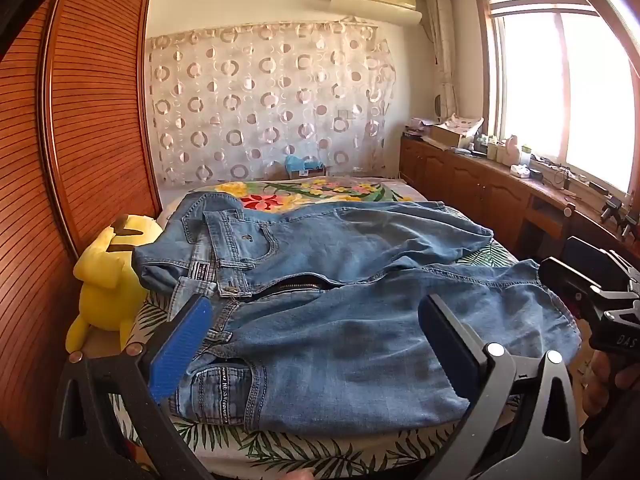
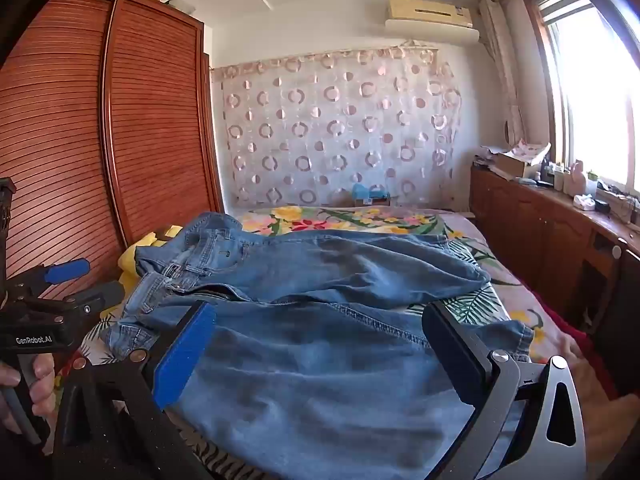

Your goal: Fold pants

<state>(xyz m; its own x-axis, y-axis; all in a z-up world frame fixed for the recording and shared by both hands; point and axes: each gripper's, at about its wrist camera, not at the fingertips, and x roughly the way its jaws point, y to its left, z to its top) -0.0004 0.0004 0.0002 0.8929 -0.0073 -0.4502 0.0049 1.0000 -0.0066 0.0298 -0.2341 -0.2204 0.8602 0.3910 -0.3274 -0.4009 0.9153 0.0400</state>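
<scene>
Blue denim pants (image 1: 328, 280) lie spread across the bed, waistband to the left, both legs running right; they also fill the right wrist view (image 2: 320, 320). My left gripper (image 1: 316, 344) is open and empty, its blue pads above the near leg by the waistband. My right gripper (image 2: 320, 356) is open and empty over the near leg further right. The right gripper's body shows at the right edge of the left wrist view (image 1: 600, 296). The left gripper shows at the left edge of the right wrist view (image 2: 60, 280).
The bed (image 1: 280, 444) has a leaf-print cover and a floral pillow (image 1: 304, 194) at the back. A yellow plush toy (image 1: 108, 280) sits at the left bed edge by a wooden wardrobe (image 1: 80, 120). A wooden cabinet (image 1: 500, 184) with clutter runs under the window.
</scene>
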